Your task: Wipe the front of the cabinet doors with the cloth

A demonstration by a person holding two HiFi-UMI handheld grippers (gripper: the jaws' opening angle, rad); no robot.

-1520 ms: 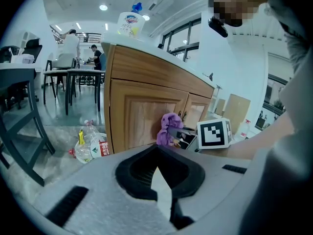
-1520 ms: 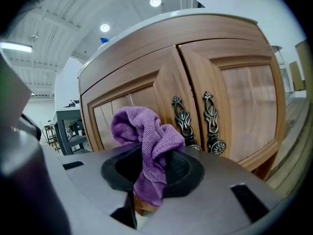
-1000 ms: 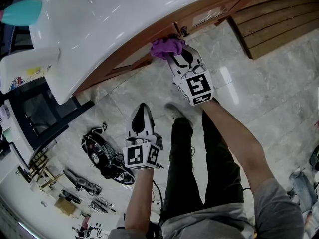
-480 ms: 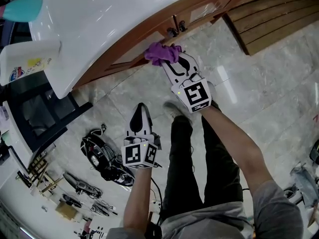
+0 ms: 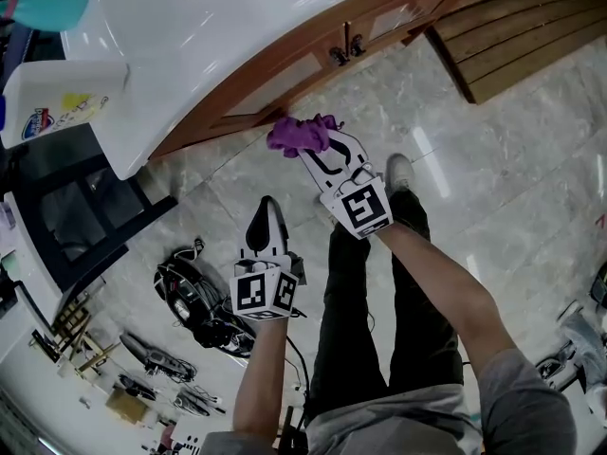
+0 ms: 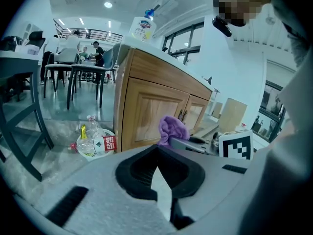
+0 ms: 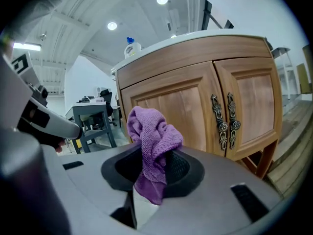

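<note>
The wooden cabinet doors (image 5: 285, 74) with paired metal handles (image 5: 343, 49) stand under a white countertop. My right gripper (image 5: 313, 145) is shut on a crumpled purple cloth (image 5: 299, 133), held a short way off the left door and not touching it. In the right gripper view the cloth (image 7: 152, 136) bulges up from between the jaws, with the doors (image 7: 186, 106) and handles (image 7: 223, 121) beyond. My left gripper (image 5: 267, 224) hangs lower over the floor, shut and empty. The left gripper view shows the cabinet (image 6: 151, 104) and the cloth (image 6: 172, 128) ahead.
A cleaner bottle (image 5: 57, 112) stands on the white countertop (image 5: 190, 36). Wooden slatted steps (image 5: 531, 36) lie to the right. Dark gear (image 5: 199, 301) litters the floor at left. A bag of empty bottles (image 6: 95, 142) sits beside the cabinet, near chairs (image 6: 83, 80). The person's legs and shoe (image 5: 398, 171) are below.
My right gripper has drawn the purple cloth back from the door near the handles, down and leftward toward the person. The left gripper has barely moved.
</note>
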